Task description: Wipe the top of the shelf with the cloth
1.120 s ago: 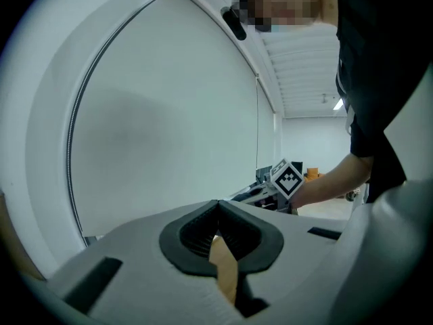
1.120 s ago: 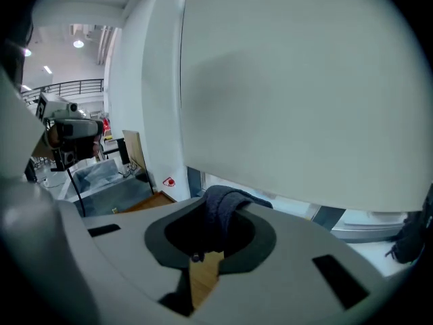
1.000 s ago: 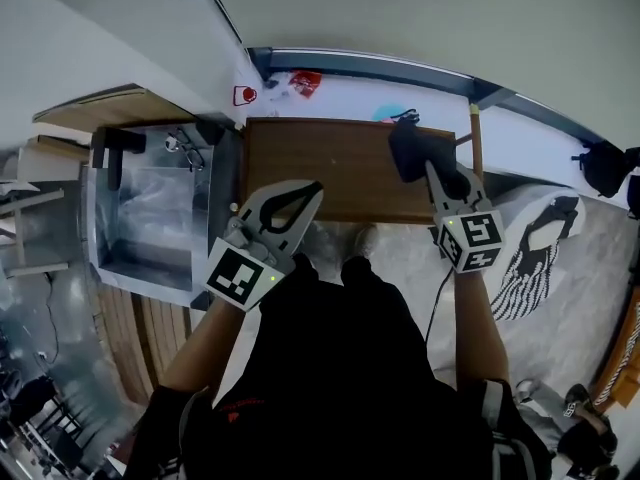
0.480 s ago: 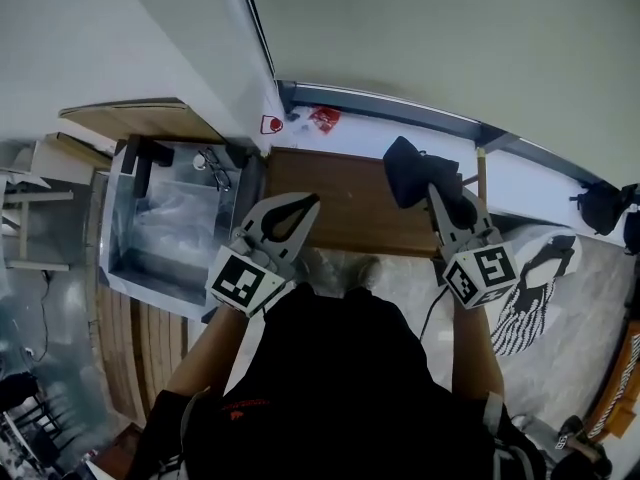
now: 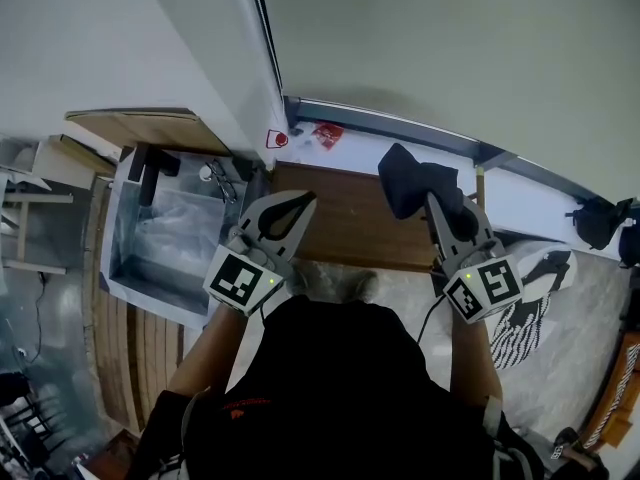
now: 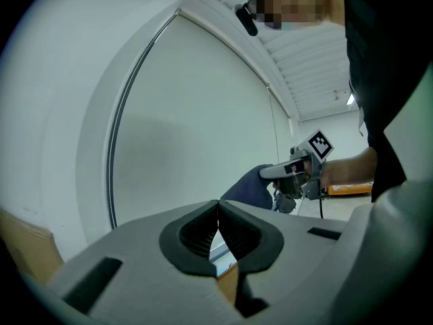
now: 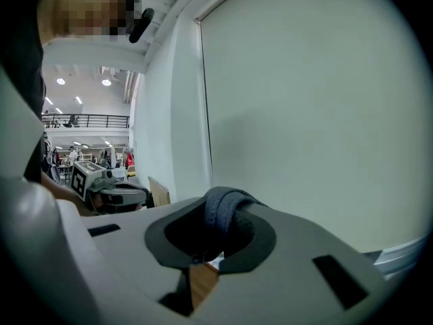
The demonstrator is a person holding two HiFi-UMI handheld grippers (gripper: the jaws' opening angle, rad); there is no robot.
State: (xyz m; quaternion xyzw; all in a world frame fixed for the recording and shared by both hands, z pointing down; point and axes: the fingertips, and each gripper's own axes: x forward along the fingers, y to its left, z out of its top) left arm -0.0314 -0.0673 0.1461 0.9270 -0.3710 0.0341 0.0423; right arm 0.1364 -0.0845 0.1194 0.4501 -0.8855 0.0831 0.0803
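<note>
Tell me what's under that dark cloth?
The cloth, pinched by the right gripper, is held over the brown shelf top, which looks bare where it shows. The shelf's far corner beneath the cloth is covered, so it goes unseen.

Left hand-held gripper (image 5: 303, 199): had a pale grey shell, black pads (image 6: 195, 237), and a white cube (image 5: 240, 278) with black square markers.
Right hand-held gripper (image 5: 432, 194): looked alike; trailed a thin black cable (image 5: 432, 318).
Clothing: was a black short-sleeved top (image 5: 330, 388).

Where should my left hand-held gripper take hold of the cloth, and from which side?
Likely best: grip the loose bunch of the cloth beyond the tips of the right hand-held gripper, coming from its left. That gripper pinches the near fold; the rest bulges free above the shelf.
</note>
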